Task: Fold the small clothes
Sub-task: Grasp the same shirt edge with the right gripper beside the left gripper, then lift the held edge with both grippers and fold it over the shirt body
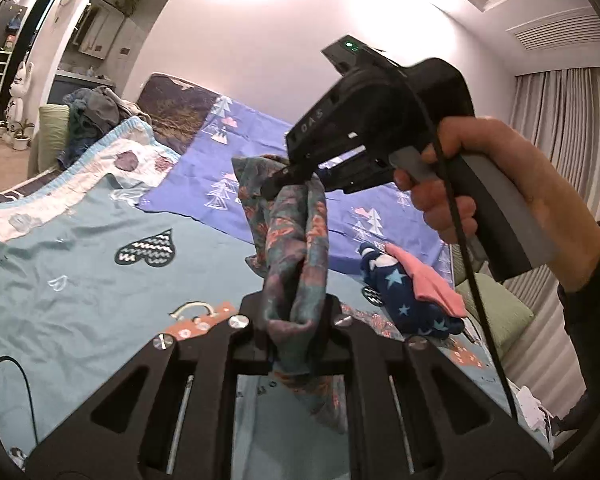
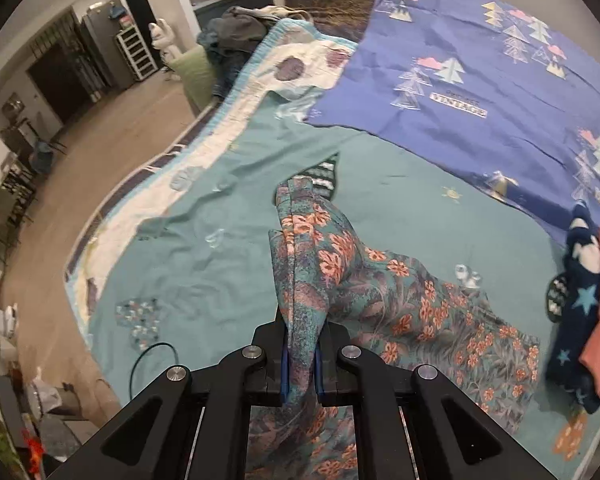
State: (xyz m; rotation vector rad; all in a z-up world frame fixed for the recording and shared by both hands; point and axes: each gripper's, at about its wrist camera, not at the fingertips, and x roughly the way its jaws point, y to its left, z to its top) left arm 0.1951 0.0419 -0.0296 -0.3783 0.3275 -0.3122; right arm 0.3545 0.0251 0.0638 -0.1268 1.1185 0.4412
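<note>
Both claws are clamped on one floral garment. From the left wrist view, the left gripper (image 1: 290, 346) pinches a bunched edge of the floral garment (image 1: 296, 236), which runs up and away to the right gripper (image 1: 278, 184), held by a hand (image 1: 480, 184) above the bed (image 1: 80, 248). From the right wrist view, the right gripper (image 2: 300, 364) grips a fold; the rest of the floral garment (image 2: 420, 304) trails rightward on the bed (image 2: 220, 272), near a small star-print pile (image 2: 576, 300).

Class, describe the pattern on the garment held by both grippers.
The garment is teal with orange-pink flowers, clearest in the right wrist view.
</note>
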